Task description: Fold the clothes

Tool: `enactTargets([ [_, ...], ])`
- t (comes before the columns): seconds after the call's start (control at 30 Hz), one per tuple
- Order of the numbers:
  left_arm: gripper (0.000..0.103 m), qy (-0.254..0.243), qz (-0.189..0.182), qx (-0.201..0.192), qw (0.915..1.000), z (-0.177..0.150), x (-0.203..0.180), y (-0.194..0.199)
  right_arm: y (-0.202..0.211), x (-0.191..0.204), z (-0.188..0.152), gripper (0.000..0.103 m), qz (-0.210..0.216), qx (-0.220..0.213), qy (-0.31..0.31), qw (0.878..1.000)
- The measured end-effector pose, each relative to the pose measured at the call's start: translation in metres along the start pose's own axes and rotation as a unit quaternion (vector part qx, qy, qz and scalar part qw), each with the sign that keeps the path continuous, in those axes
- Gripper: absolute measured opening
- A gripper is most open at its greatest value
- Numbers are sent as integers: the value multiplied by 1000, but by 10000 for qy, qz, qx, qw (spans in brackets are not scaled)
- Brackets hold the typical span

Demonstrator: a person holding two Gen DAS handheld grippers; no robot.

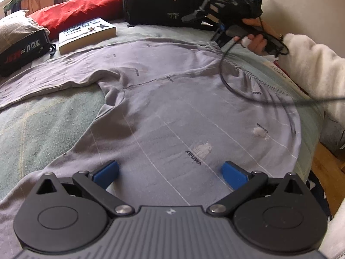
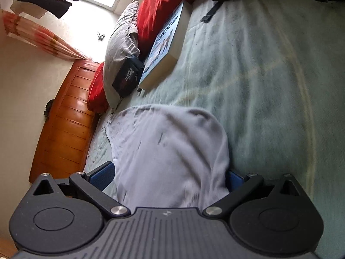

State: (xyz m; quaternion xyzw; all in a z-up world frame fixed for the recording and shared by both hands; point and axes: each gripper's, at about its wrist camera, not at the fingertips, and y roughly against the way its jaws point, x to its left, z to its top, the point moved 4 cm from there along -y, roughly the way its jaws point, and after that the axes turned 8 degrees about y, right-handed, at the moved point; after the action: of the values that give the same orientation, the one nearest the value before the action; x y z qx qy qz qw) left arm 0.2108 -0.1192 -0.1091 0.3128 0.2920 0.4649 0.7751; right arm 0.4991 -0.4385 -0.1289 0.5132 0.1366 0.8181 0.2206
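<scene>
On the bed (image 1: 43, 125), covered with a pale green blanket, a grey pair of trousers (image 1: 172, 108) lies spread out, waistband toward the right edge and one leg stretching off to the left. The left gripper (image 1: 170, 174) hangs low over the seat of the trousers with its blue fingers (image 1: 106, 173) wide apart and nothing between them.

The right gripper (image 2: 170, 177), seen from the left wrist view, is raised above the far end of the waistband in a hand (image 1: 256, 41) with a white fleecy sleeve (image 1: 312, 69); a black cable (image 1: 228, 82) loops down from it across the cloth. In its own view the trousers (image 2: 172, 151) drape up between its fingers (image 2: 102, 176), which stand far apart on either side of the cloth; whether they pinch it cannot be told.

Beyond the trousers lie a book (image 1: 86, 34), a red pillow (image 1: 79, 8), a black bag (image 1: 166, 0) and a dark pouch (image 1: 21, 51). A wooden bed frame (image 2: 64, 129) shows in the right wrist view.
</scene>
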Motion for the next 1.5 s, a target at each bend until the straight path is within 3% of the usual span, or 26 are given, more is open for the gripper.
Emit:
enactTargets([
  [0.1, 102, 3, -10, -36, 10000, -1, 1, 0, 0, -4, 4, 103, 62, -54, 55, 10000],
  [0.27, 102, 11, -24, -90, 10000, -2, 3, -1, 3, -11, 3, 80, -111, -137, 200, 9996],
  [0.37, 102, 25, -20, -94, 10000, -2, 3, -1, -3, -14, 11, 80, -125, -208, 141, 9996],
  [0.5, 102, 12, -5, -77, 10000, -2, 3, 0, -16, -4, 15, 81, -466, -150, 542, 9973],
  [0.6, 102, 10, -19, -63, 10000, -3, 5, 0, -12, -1, 8, 73, -650, -122, 817, 9945],
  [0.7, 102, 24, -36, -66, 10000, -3, 8, 1, -1, -14, 2, 56, -513, -144, 626, 9966],
  [0.73, 102, 24, -44, -72, 10000, -3, 9, 1, 1, -22, 2, 47, -473, -143, 484, 9976],
  [0.8, 102, 21, -57, -87, 9999, -4, 10, 0, 4, -38, 3, 12, -392, -139, 200, 9989],
  [0.83, 102, 25, -60, -93, 9999, -4, 11, 0, 5, -46, 3, 2, -351, -137, 58, 9993],
  [0.93, 102, 28, -46, -92, 9999, -4, 10, -1, 6, -46, 4, 2, -447, -185, 176, 9987],
  [1.13, 102, -4, -129, -74, 9999, 2, 10, 4, 3, 6, -6, 6, -1660, -229, 1272, 9776],
  [1.27, 102, -73, -218, -145, 9996, 8, 11, 11, 3, 32, -13, 6, -1909, -206, 1711, 9664],
  [1.5, 102, -609, 403, -262, 9970, 37, 26, 15, 5, 79, -28, 6, -2065, -304, 2185, 9533],
])
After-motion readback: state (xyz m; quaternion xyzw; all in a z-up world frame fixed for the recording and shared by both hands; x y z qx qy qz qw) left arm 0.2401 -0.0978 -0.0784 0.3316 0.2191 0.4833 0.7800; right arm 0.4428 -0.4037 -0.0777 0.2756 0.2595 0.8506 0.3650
